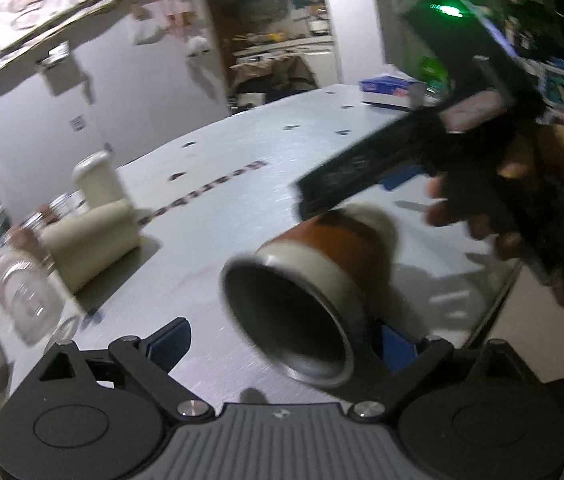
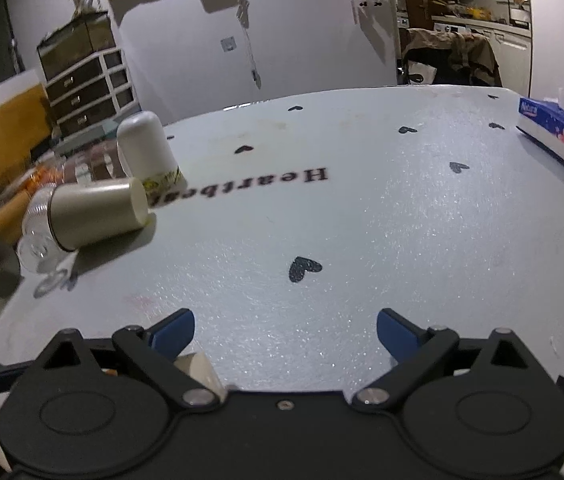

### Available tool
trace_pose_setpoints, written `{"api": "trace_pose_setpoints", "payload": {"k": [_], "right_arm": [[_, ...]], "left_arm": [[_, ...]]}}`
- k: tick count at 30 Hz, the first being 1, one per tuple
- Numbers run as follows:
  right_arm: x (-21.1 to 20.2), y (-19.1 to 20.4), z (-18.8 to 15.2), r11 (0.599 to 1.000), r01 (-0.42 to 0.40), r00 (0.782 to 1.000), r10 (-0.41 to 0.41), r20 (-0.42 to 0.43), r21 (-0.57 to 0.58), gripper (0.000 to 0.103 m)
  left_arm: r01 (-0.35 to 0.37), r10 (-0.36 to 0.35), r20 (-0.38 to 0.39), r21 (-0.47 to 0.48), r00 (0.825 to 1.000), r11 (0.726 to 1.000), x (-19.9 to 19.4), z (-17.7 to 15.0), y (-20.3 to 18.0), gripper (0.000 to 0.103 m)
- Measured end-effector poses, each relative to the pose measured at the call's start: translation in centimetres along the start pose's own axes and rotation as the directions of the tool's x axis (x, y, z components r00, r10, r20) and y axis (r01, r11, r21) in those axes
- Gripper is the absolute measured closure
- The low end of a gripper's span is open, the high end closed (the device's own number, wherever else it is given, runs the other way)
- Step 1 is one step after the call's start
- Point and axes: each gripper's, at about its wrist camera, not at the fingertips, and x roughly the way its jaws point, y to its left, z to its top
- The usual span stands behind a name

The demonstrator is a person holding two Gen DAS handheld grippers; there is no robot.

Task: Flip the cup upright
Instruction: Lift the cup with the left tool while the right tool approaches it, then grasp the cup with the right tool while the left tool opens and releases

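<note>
A brown and cream cup lies tilted on its side in the left wrist view, its dark mouth towards the camera. My left gripper is open, with its blue pads on either side of the cup's mouth; the right pad is partly hidden behind the rim. The right gripper's black body, held by a hand, hovers over the cup's base. In the right wrist view my right gripper is open and empty above the table. A corner of the cup's cream rim shows under its left linkage.
A beige cylinder lies on its side at the table's left, beside a white bottle and clear glass jars. A tissue box stands at the far right. The tablecloth has black hearts and the word "Heartbeat".
</note>
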Motion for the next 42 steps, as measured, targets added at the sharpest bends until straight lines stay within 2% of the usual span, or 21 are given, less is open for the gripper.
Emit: {"api": "trace_pose_setpoints", "payload": {"k": [4,9,16,19,23,25,27,29,34,36,39,42], "right_arm": [[-0.7,-0.7,-0.7,1.0,0.005,1.0,-0.005,-0.001,0.015,0.004],[-2.3,-1.7,-2.6,0.997,-0.017,1.0,0.019,-0.018,0.071,0.004],[-4.6,-0.9,-4.8,0.997,-0.051,0.998,0.053,-0.025,0.058,0.004],[-4.9,-0.9,-5.0,0.996,-0.075,0.996,0.077,-0.038,0.043,0.004],[-5.3,-1.9,-4.0,0.987,-0.116,0.992,0.12,-0.031,0.113,0.004],[-5.3,-2.5,-3.1,0.965,-0.194,0.978,0.205,-0.045,0.176,0.004],[-4.7,-2.8,-2.2,0.932,-0.277,0.949,0.303,-0.084,0.233,0.004],[-3.7,-2.7,-1.1,0.901,-0.322,0.92,0.37,-0.131,0.29,0.004],[-0.9,-1.3,0.7,0.862,-0.345,0.865,0.445,-0.23,0.372,0.004],[0.5,-0.9,1.1,0.847,-0.332,0.848,0.461,-0.261,0.415,0.004],[2.8,-0.7,1.3,0.81,-0.306,0.811,0.497,-0.308,0.5,0.003],[3.2,-0.2,1.9,0.817,-0.296,0.814,0.487,-0.318,0.494,0.007]], "left_arm": [[-0.033,0.034,0.005,-0.11,0.999,0.993,-0.3,-1.0,2.1,0.006],[-0.073,0.081,0.021,-0.254,0.996,0.964,-0.2,-1.2,4.3,0.006],[-0.071,0.088,0.025,-0.385,0.996,0.92,0.5,-1.6,5.7,0.008],[-0.038,0.063,0.044,-0.435,0.997,0.899,0.1,-2.1,6.1,0.008],[-0.02,0.06,0.071,-0.468,0.996,0.884,-0.8,-2.6,6.0,0.008],[-0.023,0.065,0.072,-0.477,0.995,0.878,-1.2,-2.9,5.9,0.008],[-0.029,0.073,0.073,-0.476,0.995,0.879,-1.6,-3.2,5.6,0.008],[-0.026,0.07,0.074,-0.478,0.995,0.878,-1.8,-3.3,5.5,0.008],[-0.019,0.066,0.08,-0.481,0.995,0.877,-2.1,-3.6,5.1,0.008],[-0.016,0.064,0.082,-0.481,0.995,0.876,-2.2,-3.6,5.0,0.008],[-0.026,0.074,0.083,-0.473,0.994,0.881,-2.4,-3.5,4.8,0.008],[-0.025,0.074,0.086,-0.467,0.994,0.884,-2.5,-3.5,4.8,0.008]]}}
